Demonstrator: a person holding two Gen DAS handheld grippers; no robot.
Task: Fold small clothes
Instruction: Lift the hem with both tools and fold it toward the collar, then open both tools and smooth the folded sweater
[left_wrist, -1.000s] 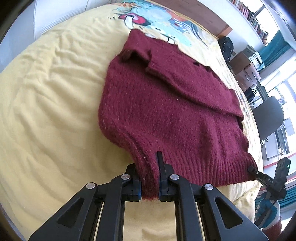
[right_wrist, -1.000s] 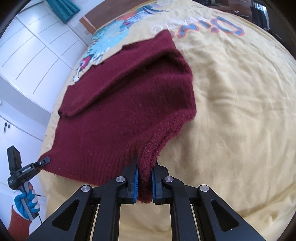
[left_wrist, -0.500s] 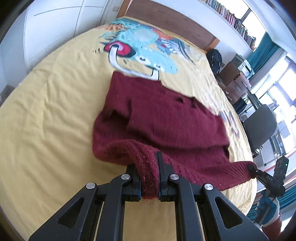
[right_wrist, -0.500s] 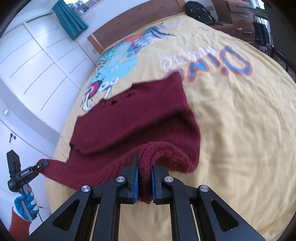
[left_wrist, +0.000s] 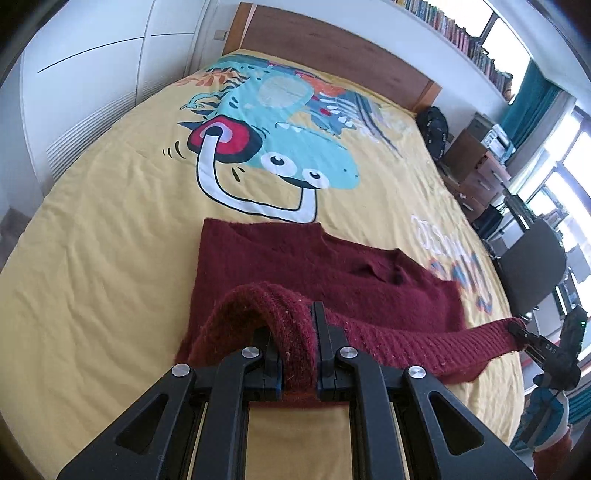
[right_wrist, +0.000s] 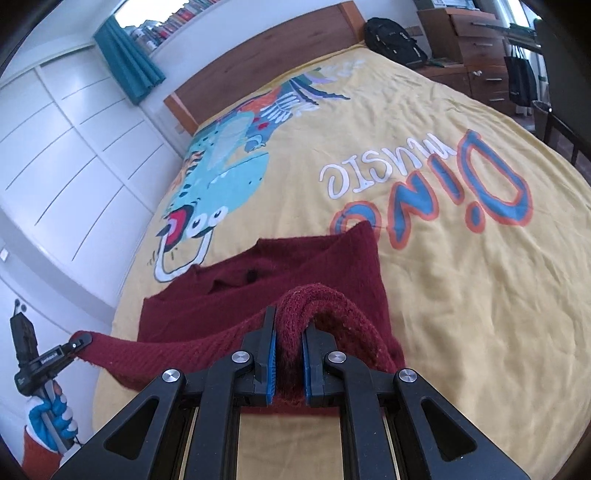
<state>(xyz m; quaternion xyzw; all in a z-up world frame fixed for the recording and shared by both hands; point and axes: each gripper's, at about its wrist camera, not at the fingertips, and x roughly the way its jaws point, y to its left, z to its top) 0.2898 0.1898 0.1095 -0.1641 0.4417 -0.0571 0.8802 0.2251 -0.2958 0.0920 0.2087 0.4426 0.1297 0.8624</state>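
A dark red knitted sweater (left_wrist: 295, 262) lies on the yellow bedspread (left_wrist: 110, 221), its upper part flat and its ribbed hem lifted off the bed. My left gripper (left_wrist: 298, 354) is shut on the hem's left corner, which bulges up between its fingers. My right gripper (right_wrist: 289, 354) is shut on the hem's right corner (right_wrist: 317, 299). The hem hangs stretched between the two. The left wrist view shows the right gripper (left_wrist: 517, 330) at the far right, pinching the hem's end. The right wrist view shows the left gripper (right_wrist: 83, 338) at the far left, holding the other end.
The bedspread (right_wrist: 461, 295) carries a blue dinosaur print (left_wrist: 295, 147) and lettering (right_wrist: 424, 184). A wooden headboard (left_wrist: 332, 48) stands at the far end. White wardrobes (right_wrist: 55, 147) line one side; a backpack (right_wrist: 391, 37), drawers (right_wrist: 480, 44) and a dark chair (left_wrist: 532, 273) stand on the other.
Both grippers have risen and moved toward the headboard, carrying the hem up and over the sweater's body. More of the printed bedspread now shows beyond the sweater.
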